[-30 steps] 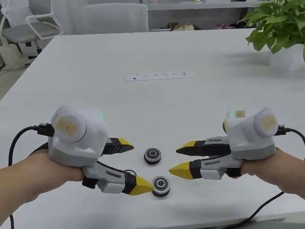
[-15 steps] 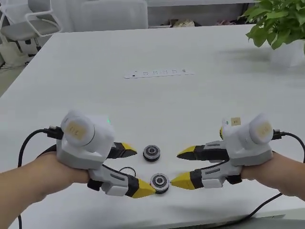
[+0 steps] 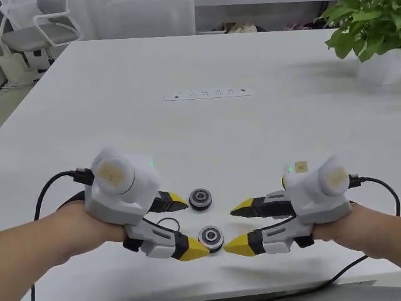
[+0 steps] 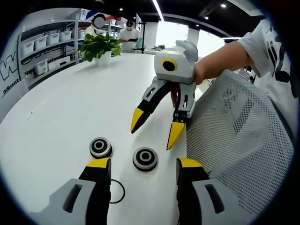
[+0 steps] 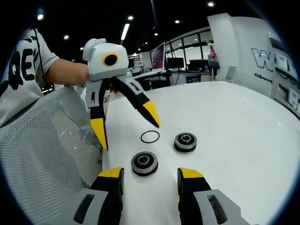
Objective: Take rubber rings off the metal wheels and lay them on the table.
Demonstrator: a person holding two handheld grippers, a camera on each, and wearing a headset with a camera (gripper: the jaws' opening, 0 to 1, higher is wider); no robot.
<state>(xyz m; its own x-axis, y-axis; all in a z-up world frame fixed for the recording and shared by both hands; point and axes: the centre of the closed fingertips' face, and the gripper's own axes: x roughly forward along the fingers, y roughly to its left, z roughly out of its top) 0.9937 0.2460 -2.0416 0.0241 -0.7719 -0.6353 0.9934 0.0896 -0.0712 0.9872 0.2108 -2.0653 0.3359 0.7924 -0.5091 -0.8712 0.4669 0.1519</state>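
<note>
While flat on table, near wheel bore-up.

Bright even ceiling light, soft shadows, fisheye-warped edges.

White table, black ring, yellow-tipped left claw and right claw.

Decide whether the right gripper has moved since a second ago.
Yes. Against the near metal wheel, the right gripper has shifted toward the person, its lower finger now beside it.
</note>
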